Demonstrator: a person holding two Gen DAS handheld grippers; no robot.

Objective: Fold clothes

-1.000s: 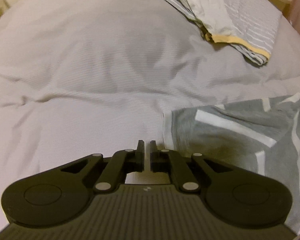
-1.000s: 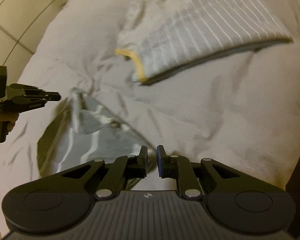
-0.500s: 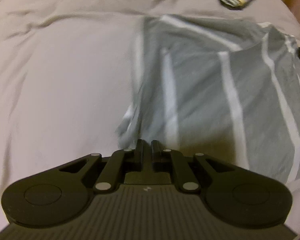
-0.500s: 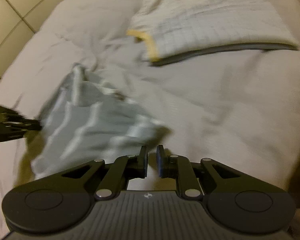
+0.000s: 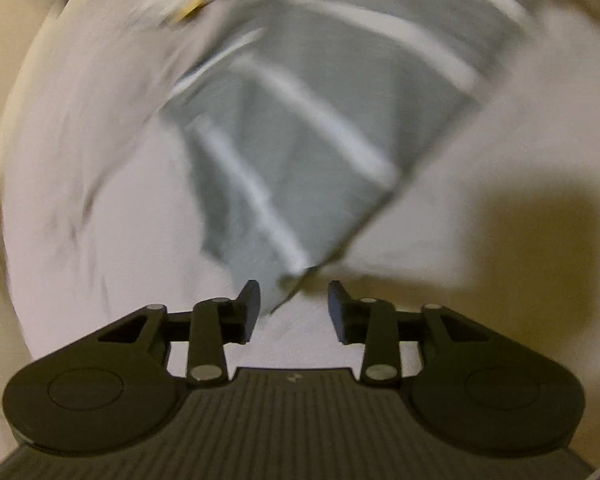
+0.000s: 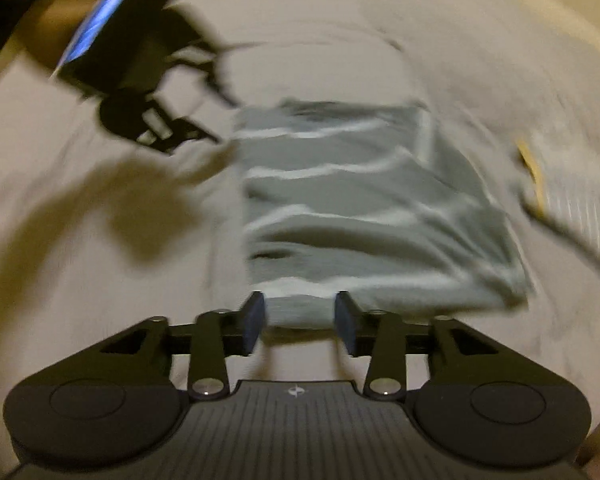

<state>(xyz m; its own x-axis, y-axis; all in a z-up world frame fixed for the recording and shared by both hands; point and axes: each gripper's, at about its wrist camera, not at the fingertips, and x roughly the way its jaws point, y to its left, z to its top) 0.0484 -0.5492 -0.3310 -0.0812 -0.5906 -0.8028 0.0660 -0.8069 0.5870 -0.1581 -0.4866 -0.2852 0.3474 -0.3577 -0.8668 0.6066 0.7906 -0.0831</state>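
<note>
A grey garment with white stripes [image 5: 300,152] lies spread flat on the pale bed cover [image 5: 100,200]. In the left wrist view my left gripper [image 5: 294,308] is open, its jaws apart just short of the garment's near corner. In the right wrist view the same garment [image 6: 364,208] lies flat ahead. My right gripper [image 6: 300,316] is open at its near edge, nothing pinched. The left gripper [image 6: 156,120] shows there as a dark blurred shape at the garment's far left corner. Both views are motion-blurred.
A folded pale striped garment with a yellow trim [image 6: 540,176] lies at the right of the bed; its yellow edge [image 5: 196,4] appears at the top left of the left wrist view. Gripper shadows fall on the bed cover [image 6: 100,208].
Both grippers have gone from shut on the grey garment to open. The garment, earlier lifted and bunched, now lies spread flat. Both cameras have swung sharply.
</note>
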